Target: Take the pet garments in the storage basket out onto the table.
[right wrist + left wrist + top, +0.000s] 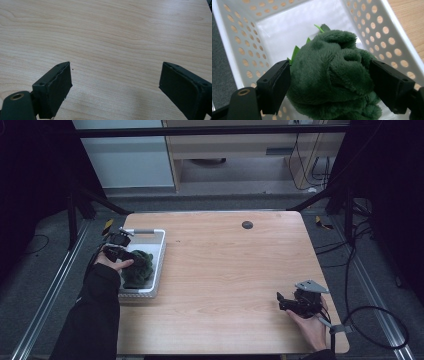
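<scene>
We see the green plush toy (pixel 332 75) lying in the white basket (pixel 159 251) at the table's (pixel 225 270) left edge. Our left tongs (pixel 329 82) reach down into the basket, jaws apart on either side of the toy, touching its fur. Our right tongs (pixel 115 82) rest near the right front corner, jaws wide apart over bare wood.
</scene>
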{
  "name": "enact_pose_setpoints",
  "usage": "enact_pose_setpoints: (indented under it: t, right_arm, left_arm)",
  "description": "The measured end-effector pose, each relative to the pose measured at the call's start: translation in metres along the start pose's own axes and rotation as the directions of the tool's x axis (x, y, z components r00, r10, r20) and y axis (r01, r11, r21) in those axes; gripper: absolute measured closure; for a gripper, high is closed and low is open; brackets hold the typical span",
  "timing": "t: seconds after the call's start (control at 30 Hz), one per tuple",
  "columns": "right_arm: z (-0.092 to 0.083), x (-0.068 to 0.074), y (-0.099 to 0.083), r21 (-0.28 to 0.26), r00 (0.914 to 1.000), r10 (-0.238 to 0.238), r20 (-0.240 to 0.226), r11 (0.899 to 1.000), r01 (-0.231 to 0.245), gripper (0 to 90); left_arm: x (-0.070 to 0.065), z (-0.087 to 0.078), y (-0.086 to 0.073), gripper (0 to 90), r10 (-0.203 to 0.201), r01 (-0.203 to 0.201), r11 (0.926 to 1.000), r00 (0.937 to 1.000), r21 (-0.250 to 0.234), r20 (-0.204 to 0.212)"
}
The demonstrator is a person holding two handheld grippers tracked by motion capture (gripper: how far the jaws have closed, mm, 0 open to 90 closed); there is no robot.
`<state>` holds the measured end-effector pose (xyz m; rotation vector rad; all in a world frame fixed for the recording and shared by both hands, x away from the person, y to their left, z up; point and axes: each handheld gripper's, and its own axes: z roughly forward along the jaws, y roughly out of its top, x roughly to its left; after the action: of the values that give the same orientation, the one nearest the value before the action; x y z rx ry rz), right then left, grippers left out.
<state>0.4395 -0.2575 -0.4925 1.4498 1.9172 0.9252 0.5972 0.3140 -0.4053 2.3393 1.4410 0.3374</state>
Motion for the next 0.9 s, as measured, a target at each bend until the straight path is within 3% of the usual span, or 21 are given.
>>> enact_pose_setpoints:
  t: [0.27, 0.67, 0.9]
  right_arm:
    - [0.0003, 0.0002, -0.0002, 0.005, 1.0000, 0.005, -0.004, 1.000, -0.005, 10.5]
    - [0.0006, 0.0003, -0.0001, 0.006, 1.0000, 0.000, -0.004, 1.000, 0.000, 10.4]
    - [0.0005, 0.0006, 0.0001, 0.006, 1.0000, -0.002, -0.004, 1.000, 0.002, 10.4]
  left_arm:
    - [-0.0008, 0.0068, -0.0007, 22.7, -0.001, 0.001, 0.9997, 1.0000, 0.025, 0.003]
    - [-0.0056, 0.0065, -0.0029, 52.5, 0.011, -0.010, 0.9993, 0.9997, 0.036, -0.021]
    - [-0.0048, 0.0027, -0.0058, 64.3, 0.018, -0.017, 0.9993, 0.9994, 0.033, -0.031]
